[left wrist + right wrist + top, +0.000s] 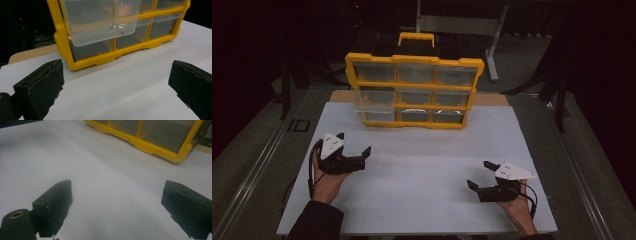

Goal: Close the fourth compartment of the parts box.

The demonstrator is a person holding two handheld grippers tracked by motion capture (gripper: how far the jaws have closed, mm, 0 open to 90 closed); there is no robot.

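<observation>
A yellow plastic organiser [414,91] with a smooth, slightly glossy frame holds clear, glossy plastic drawers [100,21]. It stands on a matt white sheet [422,170], paper-smooth, laid over a light wooden tabletop [32,52]. The gripper pads [41,86] look matt black and rough-edged, like foam rubber.

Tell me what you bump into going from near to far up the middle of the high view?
White table top → yellow drawer box standing at the table's far edge → its yellow handle on top → grey metal frame in the dark behind.
</observation>
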